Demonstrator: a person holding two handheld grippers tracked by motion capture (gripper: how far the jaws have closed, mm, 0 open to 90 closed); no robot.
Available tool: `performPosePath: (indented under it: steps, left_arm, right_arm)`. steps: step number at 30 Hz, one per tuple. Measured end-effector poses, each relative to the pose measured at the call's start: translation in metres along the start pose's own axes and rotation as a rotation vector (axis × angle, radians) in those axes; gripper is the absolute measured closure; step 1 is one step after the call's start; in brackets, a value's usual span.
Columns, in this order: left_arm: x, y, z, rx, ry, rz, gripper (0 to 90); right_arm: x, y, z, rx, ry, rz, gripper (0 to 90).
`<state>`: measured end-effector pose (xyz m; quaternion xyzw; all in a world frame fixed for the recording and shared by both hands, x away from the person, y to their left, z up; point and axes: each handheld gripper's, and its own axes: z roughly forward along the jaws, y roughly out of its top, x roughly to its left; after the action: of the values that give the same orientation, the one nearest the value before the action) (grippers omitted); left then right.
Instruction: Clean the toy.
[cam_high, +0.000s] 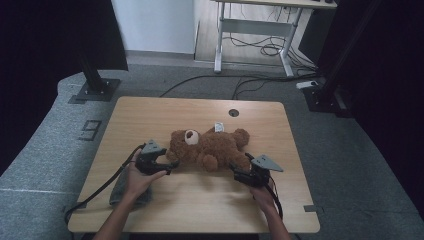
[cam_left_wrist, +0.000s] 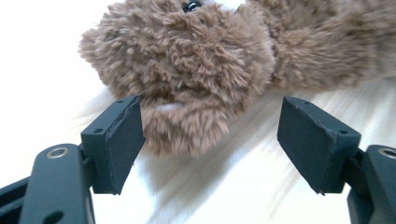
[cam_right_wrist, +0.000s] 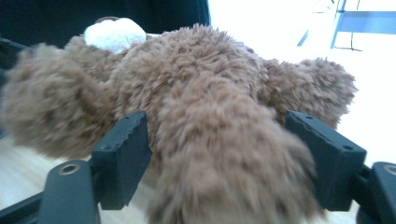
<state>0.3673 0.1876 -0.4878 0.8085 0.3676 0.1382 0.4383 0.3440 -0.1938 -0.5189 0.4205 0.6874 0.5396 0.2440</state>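
Note:
A brown teddy bear (cam_high: 207, 147) lies on its back in the middle of the wooden table (cam_high: 150, 112), its white muzzle up and its head to the left. My left gripper (cam_high: 172, 165) stands open at the bear's head. In the left gripper view the furry head (cam_left_wrist: 187, 60) sits just beyond the wide-apart jaws, its lower edge close to the left pad (cam_left_wrist: 116, 149). My right gripper (cam_high: 234, 172) is at the bear's near leg. In the right gripper view that leg (cam_right_wrist: 224, 154) runs between the spread jaws, fur brushing both pads without being squeezed.
A grey cloth (cam_high: 117, 192) lies under the person's left wrist near the table's front left edge. A round cable hole (cam_high: 233, 112) sits at the table's back edge. Black stand bases (cam_high: 95, 90) and floor cables (cam_high: 250, 82) lie beyond the table.

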Motion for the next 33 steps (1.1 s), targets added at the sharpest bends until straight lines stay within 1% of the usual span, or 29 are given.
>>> performPosePath:
  steps: [1, 3, 5, 8, 10, 11, 13, 15, 16, 19, 21, 23, 24, 28, 30, 33]
  left_arm:
    - [-0.001, -0.002, -0.005, -0.008, 0.007, 0.000, 23.0]
    - [-0.003, -0.005, -0.016, -0.024, 0.007, -0.007, 23.0]
    - [-0.006, -0.008, -0.025, -0.031, 0.010, -0.004, 23.0]
    - [-0.012, -0.014, -0.036, -0.031, 0.019, 0.004, 23.0]
    - [-0.019, -0.019, -0.041, -0.025, 0.040, 0.023, 23.1]
    - [-0.023, -0.023, -0.043, -0.022, 0.042, 0.030, 23.1]
    - [-0.030, -0.028, -0.046, -0.022, 0.043, 0.042, 23.2]
    - [-0.034, -0.035, -0.049, -0.028, 0.028, 0.032, 23.3]
    - [-0.036, -0.039, -0.051, -0.031, 0.033, 0.028, 23.4]
    - [-0.042, -0.052, -0.052, -0.010, 0.067, 0.051, 23.9]
    - [-0.045, -0.061, -0.053, 0.004, 0.056, 0.050, 24.1]
    - [-0.048, -0.068, -0.053, 0.012, 0.052, 0.058, 24.1]
    - [-0.048, -0.071, -0.054, 0.018, 0.046, 0.061, 24.1]
    - [-0.044, -0.079, -0.055, 0.015, 0.054, 0.050, 24.2]
    - [-0.041, -0.081, -0.054, 0.009, 0.057, 0.033, 24.5]
    - [-0.037, -0.083, -0.054, 0.010, 0.055, 0.025, 24.5]
  right_arm:
    - [0.001, -0.001, -0.005, -0.004, -0.001, 0.003, 21.3]
    - [0.002, -0.003, -0.014, -0.013, 0.007, 0.010, 21.3]
    - [0.003, -0.006, -0.022, -0.009, 0.016, 0.010, 21.3]
    - [0.003, -0.009, -0.032, -0.004, 0.024, 0.013, 21.6]
    - [0.004, -0.012, -0.038, 0.000, 0.026, 0.011, 21.7]
    - [0.004, -0.014, -0.041, 0.004, 0.027, 0.006, 21.8]
    - [0.005, -0.019, -0.046, 0.017, 0.029, -0.001, 22.0]
    - [0.004, -0.025, -0.051, 0.034, 0.032, -0.011, 22.2]
    - [0.004, -0.028, -0.053, 0.043, 0.030, -0.019, 22.5]
    - [0.002, -0.037, -0.059, 0.065, 0.032, -0.019, 23.5]
    - [0.000, -0.042, -0.061, 0.076, 0.033, -0.008, 23.8]
    - [-0.001, -0.046, -0.063, 0.091, 0.036, -0.008, 24.0]
    - [-0.002, -0.048, -0.062, 0.097, 0.033, -0.014, 24.2]
    - [-0.002, -0.050, -0.058, 0.125, 0.027, -0.018, 24.4]
    - [-0.001, -0.050, -0.058, 0.122, 0.026, -0.022, 24.5]
    - [-0.001, -0.049, -0.057, 0.124, 0.025, -0.023, 24.5]
